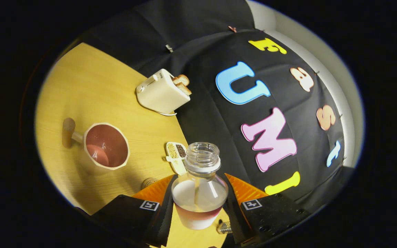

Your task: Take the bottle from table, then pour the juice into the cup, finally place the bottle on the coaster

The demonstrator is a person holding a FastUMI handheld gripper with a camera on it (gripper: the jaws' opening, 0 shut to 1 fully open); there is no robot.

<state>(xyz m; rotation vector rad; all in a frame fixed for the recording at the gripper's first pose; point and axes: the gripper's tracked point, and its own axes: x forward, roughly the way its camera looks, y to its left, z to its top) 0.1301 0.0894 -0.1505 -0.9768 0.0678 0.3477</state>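
A clear bottle [200,203] with an open mouth sits between my fingers, and the gripper [201,188] is shut on its body. A little reddish juice lies low in the bottle, under a white band. The whole scene looks rolled sideways, so the bottle is tipped over relative to the table [81,86]. The cream cup [106,145] with a wooden handle stands on the table off to the left, beyond the fingers, with its reddish inside showing. A round brown disc [149,181], perhaps the coaster, peeks out behind the left finger [157,193].
A cream toaster [162,92] with bread slices stands at the table's far edge by the black cloth wall. A small two-part dish of seeds [176,155] lies just past the bottle's neck. Bare wood surrounds the cup.
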